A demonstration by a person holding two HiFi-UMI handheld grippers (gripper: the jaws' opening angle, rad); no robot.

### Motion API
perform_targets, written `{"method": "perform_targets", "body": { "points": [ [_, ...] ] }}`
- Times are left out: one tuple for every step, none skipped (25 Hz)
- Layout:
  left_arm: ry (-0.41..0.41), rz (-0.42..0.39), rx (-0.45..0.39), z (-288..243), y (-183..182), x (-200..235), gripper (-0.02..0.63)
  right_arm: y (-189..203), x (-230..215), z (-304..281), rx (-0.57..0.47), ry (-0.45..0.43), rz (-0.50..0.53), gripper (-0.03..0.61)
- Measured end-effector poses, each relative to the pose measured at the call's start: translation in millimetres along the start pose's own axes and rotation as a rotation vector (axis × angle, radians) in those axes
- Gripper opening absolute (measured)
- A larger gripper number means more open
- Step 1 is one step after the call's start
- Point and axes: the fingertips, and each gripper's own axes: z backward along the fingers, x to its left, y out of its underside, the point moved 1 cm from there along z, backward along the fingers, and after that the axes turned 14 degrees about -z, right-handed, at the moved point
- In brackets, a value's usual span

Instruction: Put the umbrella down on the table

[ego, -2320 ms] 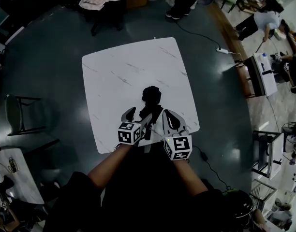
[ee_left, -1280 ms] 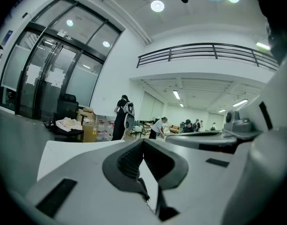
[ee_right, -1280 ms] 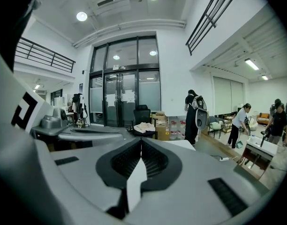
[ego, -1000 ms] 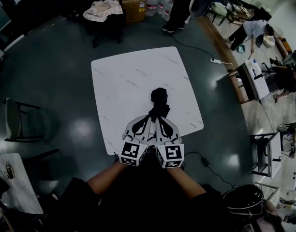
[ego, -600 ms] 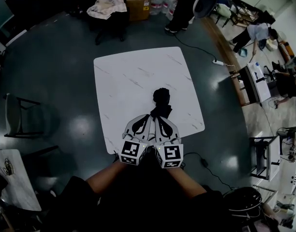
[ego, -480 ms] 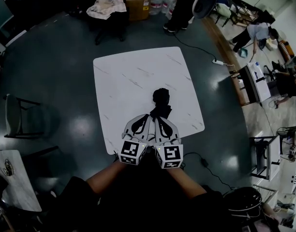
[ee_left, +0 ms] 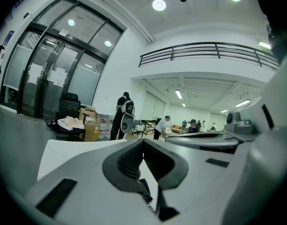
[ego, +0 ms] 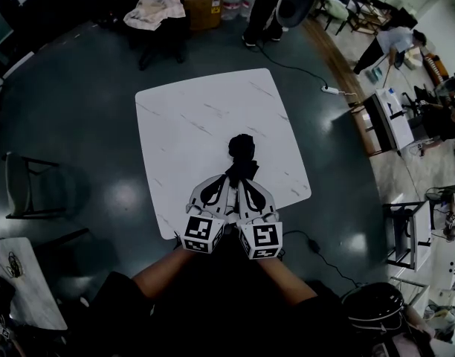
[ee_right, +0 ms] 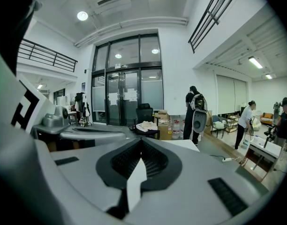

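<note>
Head view: the black umbrella [ego: 241, 155] sits on the white table [ego: 190, 110]. Its near end is right at the tips of the left gripper [ego: 226, 183] and right gripper [ego: 247, 184], which are side by side.

Left gripper view: the jaws are closed, tips meeting.

Right gripper view: the jaws are closed too, with only table showing through the gap.

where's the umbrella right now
In the head view the black umbrella is over the white table, slightly right of its centre, just ahead of the tips of the left gripper and right gripper.
</note>
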Motion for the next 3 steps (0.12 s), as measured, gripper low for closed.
{"method": "perform_targets", "body": {
  "points": [
    [0.001,0.002,0.002,-1.4,-0.2,-0.2,0.017,-0.7,-1.2,-0.5,0.0,0.001,0.0,0.015],
    [0.002,0.003,0.004,-2.9,-0.6,-0.3,0.017,-1.2,-2.3,-1.1,0.0,0.001,0.0,0.015],
    [0.003,0.004,0.005,-4.4,-1.1,-0.3,0.017,-1.8,-3.4,-1.8,0.0,0.002,-0.001,0.015]
  ]
}}
